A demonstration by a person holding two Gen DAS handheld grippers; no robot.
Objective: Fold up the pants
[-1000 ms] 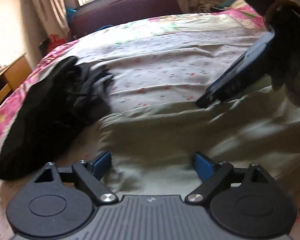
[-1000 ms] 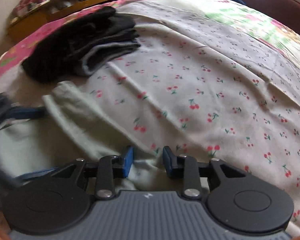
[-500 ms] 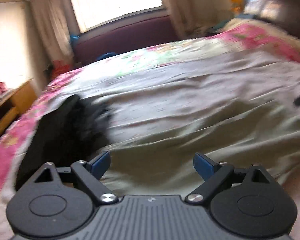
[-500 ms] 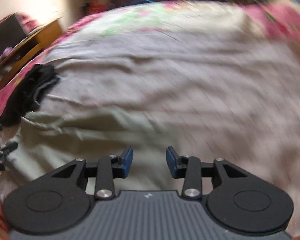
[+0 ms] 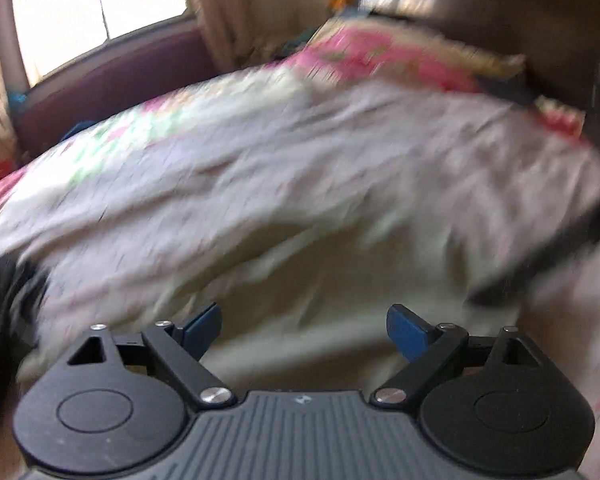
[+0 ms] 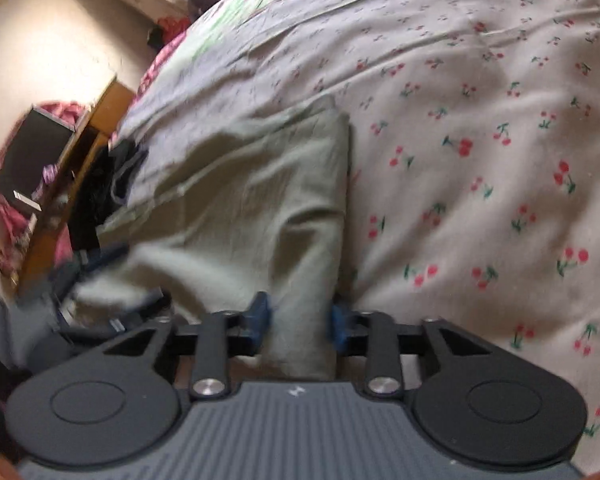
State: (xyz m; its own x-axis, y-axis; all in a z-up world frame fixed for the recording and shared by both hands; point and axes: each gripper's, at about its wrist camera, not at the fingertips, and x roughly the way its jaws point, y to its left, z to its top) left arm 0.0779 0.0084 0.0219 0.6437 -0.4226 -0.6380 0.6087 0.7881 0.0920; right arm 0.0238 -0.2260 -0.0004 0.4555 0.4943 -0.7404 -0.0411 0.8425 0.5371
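Between right gripper (image 6: pixel 300 322) pads: pants (image 6: pixel 256 200) (left view only blur).

No readable text, label, brand or number shows anywhere

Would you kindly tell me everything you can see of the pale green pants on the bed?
The pale green pants look like thin, creased woven cloth, lying partly folded on the cherry-print bedsheet, one straight edge running away from the camera. The right gripper has just been closing, and a bunched fold sits between its blue pads. Dark folded clothes lie beyond. The left-wrist view is too blurred for detail.
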